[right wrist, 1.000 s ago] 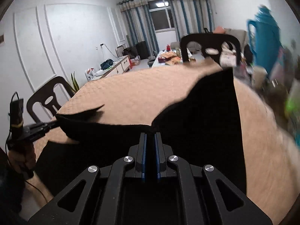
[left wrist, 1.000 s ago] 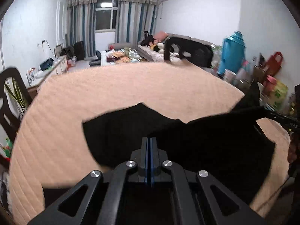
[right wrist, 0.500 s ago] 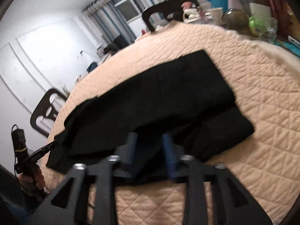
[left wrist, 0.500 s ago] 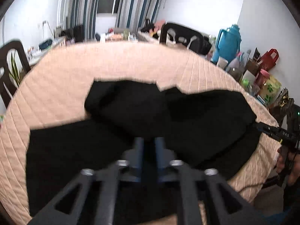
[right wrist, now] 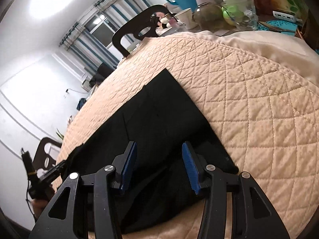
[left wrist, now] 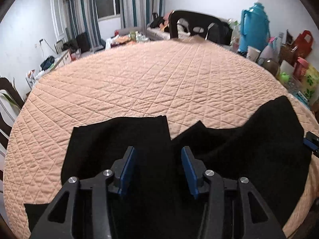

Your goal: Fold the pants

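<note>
Black pants (left wrist: 119, 139) lie folded over on the peach quilted table cover (left wrist: 149, 79), along its near edge. My left gripper (left wrist: 158, 151) hovers just over the folded cloth, its jaws opening, the blue pads (left wrist: 127, 167) apart and not pressing anything. In the right wrist view the pants (right wrist: 159, 109) form a flat black rectangle on the quilted cover (right wrist: 249, 99). My right gripper (right wrist: 159, 145) is tilted over their near end, its jaws also opening, with cloth below the pads but not gripped.
A dark chair (left wrist: 191, 23) stands at the far side and another (left wrist: 6, 95) at the left. A blue thermos jug (left wrist: 253, 25), cups, jars and bags crowd the right side. Bare quilt stretches beyond the pants.
Both grippers were shut on lifted pant ends a second ago. They carried the cloth over, let go and opened; the pants now lie folded on the table. The right gripper rolled.
</note>
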Tool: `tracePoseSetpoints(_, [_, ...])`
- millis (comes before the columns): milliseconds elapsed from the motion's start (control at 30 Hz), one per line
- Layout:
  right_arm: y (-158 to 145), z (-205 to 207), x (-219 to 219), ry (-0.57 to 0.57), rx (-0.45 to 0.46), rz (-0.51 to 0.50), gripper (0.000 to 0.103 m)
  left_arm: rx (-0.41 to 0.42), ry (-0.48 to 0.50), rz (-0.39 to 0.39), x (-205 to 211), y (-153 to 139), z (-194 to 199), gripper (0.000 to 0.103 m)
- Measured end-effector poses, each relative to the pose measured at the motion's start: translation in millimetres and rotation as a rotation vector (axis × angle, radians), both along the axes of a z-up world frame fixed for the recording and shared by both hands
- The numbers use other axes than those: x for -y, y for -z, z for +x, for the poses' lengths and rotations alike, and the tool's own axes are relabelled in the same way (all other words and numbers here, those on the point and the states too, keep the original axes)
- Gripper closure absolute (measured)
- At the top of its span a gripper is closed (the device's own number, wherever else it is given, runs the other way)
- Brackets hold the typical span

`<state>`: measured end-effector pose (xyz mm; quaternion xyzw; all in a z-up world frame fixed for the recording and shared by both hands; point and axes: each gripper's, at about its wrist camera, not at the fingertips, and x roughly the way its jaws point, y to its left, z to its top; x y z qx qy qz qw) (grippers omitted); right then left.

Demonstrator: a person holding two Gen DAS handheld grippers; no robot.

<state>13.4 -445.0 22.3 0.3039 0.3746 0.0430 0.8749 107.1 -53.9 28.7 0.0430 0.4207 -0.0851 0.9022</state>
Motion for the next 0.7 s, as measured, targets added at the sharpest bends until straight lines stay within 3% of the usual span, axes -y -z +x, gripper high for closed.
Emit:
tracePoseSetpoints(167, [0, 0, -1, 0.031, 0.004, -0.008, 0.055, -0.024, 0.013, 0.151, 21, 16, 12, 0.053])
tracePoseSetpoints(200, [0, 0, -1, 0.038, 0.005, -0.011, 0.055, -0.01, 0.01, 0.174, 23, 16, 11, 0.064])
tracePoseSetpoints(233, [0, -1, 0, 0.048, 0.006, -0.01, 0.055, -0.017, 0.01, 0.186, 25, 17, 12, 0.082])
tracePoseSetpoints(300, [1, -5, 3, 0.08, 0.007, -0.001, 0.055, -0.021, 0.009, 0.158, 24, 14, 9, 0.095])
tracePoseSetpoints(367, [1, -11, 6, 0.105, 0.008, 0.005, 0.055, 0.016, -0.022, 0.169, 18, 9, 1, 0.096])
tracePoseSetpoints(533, [1, -11, 9, 0.12, 0.011, -0.005, 0.055, 0.131, -0.138, 0.021, -27, -17, -31, 0.098])
tracePoseSetpoints(700, [3, -4, 15, 0.154, -0.001, -0.013, 0.055, 0.244, -0.31, -0.172, -96, -37, -91, 0.098])
